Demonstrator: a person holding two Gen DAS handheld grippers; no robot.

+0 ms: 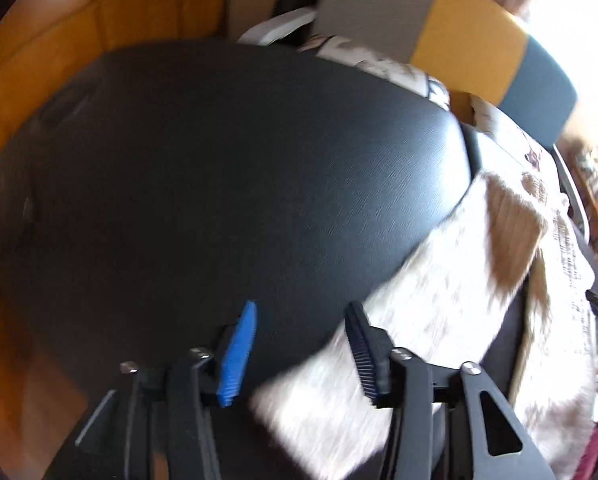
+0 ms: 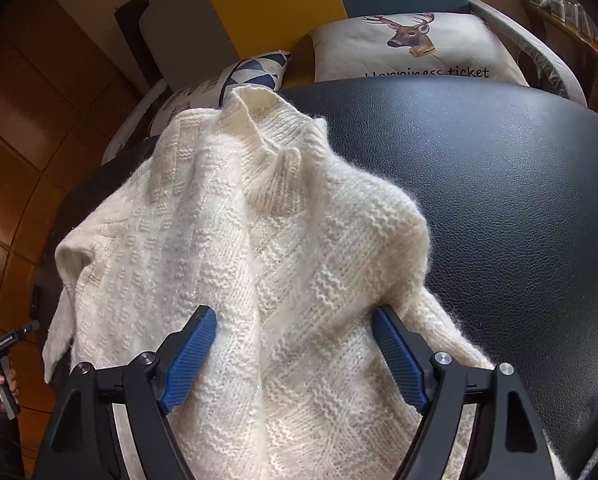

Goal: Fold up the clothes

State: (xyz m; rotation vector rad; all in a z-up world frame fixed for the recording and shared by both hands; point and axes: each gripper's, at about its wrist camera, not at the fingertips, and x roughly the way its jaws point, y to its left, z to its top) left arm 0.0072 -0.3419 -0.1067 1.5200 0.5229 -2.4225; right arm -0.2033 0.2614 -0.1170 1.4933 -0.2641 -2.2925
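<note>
A cream-white, chunky cable-knit sweater (image 2: 259, 240) lies crumpled on a black, grained leather-look tabletop (image 2: 499, 200), its ribbed collar bunched toward the upper middle of the right wrist view and its body running down to the bottom edge, so its long axis lies roughly from top to bottom of that frame, along the line the gripper points. The right gripper (image 2: 295, 352) stands spread wide right over the knit, one blue ribbed pad on either side of a raised fold of the lower body; the pads do not appear to press the wool, so nothing is pinched yet. In the blurred left wrist view the left gripper (image 1: 299, 354) is partly open with only bare black surface and the sweater's near edge showing between its blue pads, and the sweater (image 1: 439, 300) lies off to the right and lower right of the frame, beside that gripper rather than under it. The right hand is therefore plainly the nearer one, already straddling the cloth, while the left must swing toward the frame's right to reach an edge (a hand gripping that tool's handle shows at the lower left of the right wrist view). My judgement: folding has barely begun, the garment being unflattened.
</note>
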